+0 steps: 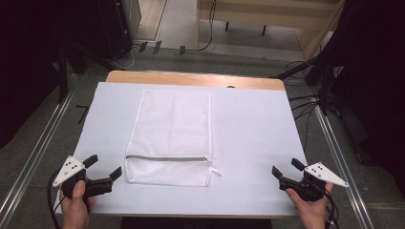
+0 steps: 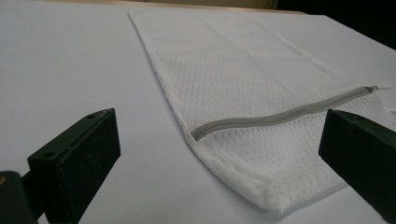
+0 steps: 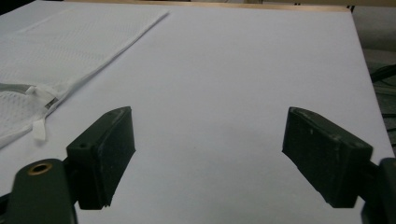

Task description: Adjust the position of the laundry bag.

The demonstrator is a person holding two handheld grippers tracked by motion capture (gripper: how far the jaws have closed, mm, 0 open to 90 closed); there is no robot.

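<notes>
High view: at the near left corner of the white-covered table [image 1: 248, 138], the left gripper [image 1: 106, 170] hangs with jaws wide, empty, just beside the flat white mesh zip bag [image 1: 172, 133] lying left of centre. Thin mesh could likely bunch or slip if pinched carelessly. Bare cover stretches right to the right gripper [image 1: 285, 168], jaws wide, empty, near the front edge.

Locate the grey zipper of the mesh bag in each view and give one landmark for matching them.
High view: the grey zipper runs across the mesh bag near its close end, left of centre.
Left gripper view: it slants from centre to the right edge.
Right gripper view: its end sits at the left edge.
Shared landmark: the white pull tab.
</notes>
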